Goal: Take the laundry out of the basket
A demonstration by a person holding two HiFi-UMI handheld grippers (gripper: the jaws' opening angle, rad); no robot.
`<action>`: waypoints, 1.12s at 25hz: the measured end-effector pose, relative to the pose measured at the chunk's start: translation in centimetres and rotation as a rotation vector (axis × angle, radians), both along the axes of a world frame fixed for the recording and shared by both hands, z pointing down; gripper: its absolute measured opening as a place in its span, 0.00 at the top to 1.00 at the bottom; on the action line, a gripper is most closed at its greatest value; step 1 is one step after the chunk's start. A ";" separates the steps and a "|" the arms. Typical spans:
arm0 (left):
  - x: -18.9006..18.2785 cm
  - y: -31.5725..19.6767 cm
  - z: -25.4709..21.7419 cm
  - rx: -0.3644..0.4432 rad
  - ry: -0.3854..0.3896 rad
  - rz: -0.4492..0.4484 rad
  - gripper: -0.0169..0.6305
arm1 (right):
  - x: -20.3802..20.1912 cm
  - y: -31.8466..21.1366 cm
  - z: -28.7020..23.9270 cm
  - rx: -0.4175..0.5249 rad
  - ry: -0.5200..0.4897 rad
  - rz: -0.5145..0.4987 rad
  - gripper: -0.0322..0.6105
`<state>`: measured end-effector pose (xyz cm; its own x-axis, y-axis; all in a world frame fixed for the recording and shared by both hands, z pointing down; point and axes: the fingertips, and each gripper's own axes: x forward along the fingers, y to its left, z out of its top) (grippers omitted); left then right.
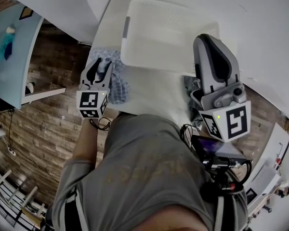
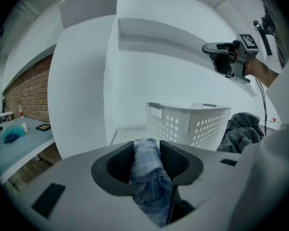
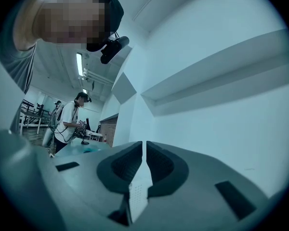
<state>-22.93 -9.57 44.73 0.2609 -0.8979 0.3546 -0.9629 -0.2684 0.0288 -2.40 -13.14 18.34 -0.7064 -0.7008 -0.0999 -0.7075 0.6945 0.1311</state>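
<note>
The white perforated laundry basket (image 1: 168, 37) (image 2: 192, 124) stands at the back of the white table (image 1: 149, 93). A blue checked cloth (image 1: 116, 83) (image 2: 147, 167) lies bunched on the table's left edge, in front of the basket. My left gripper (image 1: 100, 66) (image 2: 147, 150) is low over it, and the cloth fills the gap between both pads. A dark grey garment (image 1: 190, 88) (image 2: 241, 129) lies heaped to the basket's right. My right gripper (image 1: 209, 40) (image 3: 144, 153) hangs above the basket's right end, pointing at the wall, jaws shut and holding nothing.
A white wall with a long shelf (image 2: 159, 32) rises just behind the basket. Left of the table are wood flooring and a blue-topped table (image 1: 9, 47). Another person (image 3: 70, 119) stands at a bench far off in the right gripper view.
</note>
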 end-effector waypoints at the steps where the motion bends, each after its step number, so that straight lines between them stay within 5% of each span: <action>1: 0.0 0.0 -0.1 0.001 -0.005 -0.003 0.71 | 0.1 0.0 0.1 -0.002 -0.001 0.003 0.90; 10: 0.0 2.1 -3.0 0.045 -0.010 -0.034 0.70 | 0.4 -0.2 0.5 -0.021 -0.036 0.009 0.90; 16: 2.1 1.7 -10.7 0.196 0.039 0.006 0.74 | 1.1 -0.2 0.7 -0.030 -0.076 0.013 0.90; 22: 6.2 -0.4 -18.9 0.383 0.054 0.081 0.89 | 1.1 -0.7 2.8 -0.059 -0.070 0.024 0.90; 28: 10.9 -2.2 -23.0 0.463 0.063 0.132 0.96 | 2.0 -0.8 3.1 -0.025 -0.060 0.049 0.90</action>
<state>-12.07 -11.77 21.70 0.3913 -0.9154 -0.0948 -0.9200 -0.3865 -0.0652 -0.37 -13.96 21.41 -0.6648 -0.7369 -0.1226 -0.7465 0.6617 0.0703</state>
